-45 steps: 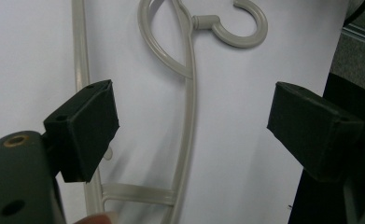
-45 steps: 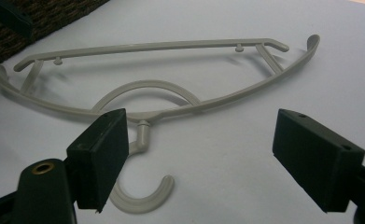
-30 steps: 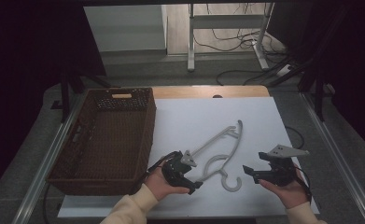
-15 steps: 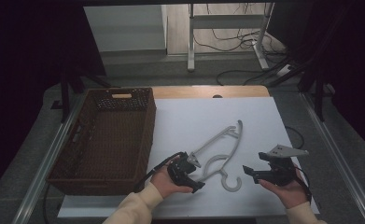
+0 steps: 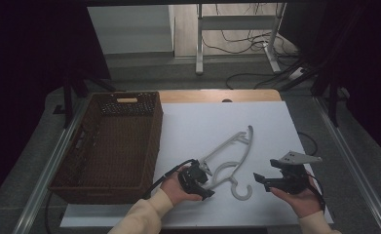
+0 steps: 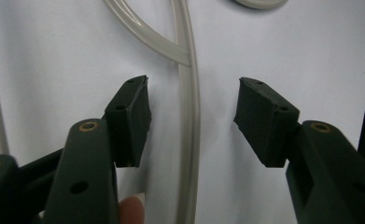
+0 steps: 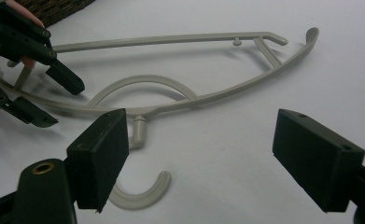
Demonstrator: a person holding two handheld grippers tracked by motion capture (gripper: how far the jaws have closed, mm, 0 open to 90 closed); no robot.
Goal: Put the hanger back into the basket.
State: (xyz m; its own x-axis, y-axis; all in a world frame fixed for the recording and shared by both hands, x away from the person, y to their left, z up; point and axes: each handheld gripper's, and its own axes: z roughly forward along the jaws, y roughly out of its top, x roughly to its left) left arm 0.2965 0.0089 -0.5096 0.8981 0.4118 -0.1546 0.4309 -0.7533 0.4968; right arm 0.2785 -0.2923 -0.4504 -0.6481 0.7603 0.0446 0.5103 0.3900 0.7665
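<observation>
left gripper (image 6: 193, 116) | jaws just closing, not yet gripping | hanger (image 5: 229, 153): pale plastic, flat, hooked

We see both grippers w/ matte black bodies. Left gripper (image 5: 201, 176): black cable trails off toward 9 o'clock, curving down past the wrist. In the left gripper view its two black arms carry brass-coloured rivets plus small dark screw holes; the pads (image 6: 132, 116) are blocky black rubber w/ layered edges. A fingernail tip peeks in at 6 o'clock. Right gripper (image 5: 258, 179): a grey three-cornered plate sits on top, at 12 o'clock of its body, thin black cable at 3 o'clock. Its pads (image 7: 101, 154) are square black blocks, one brass rivet below. Sleeves: cream/light beige, knit-looking cuffs on both forearms.
</observation>
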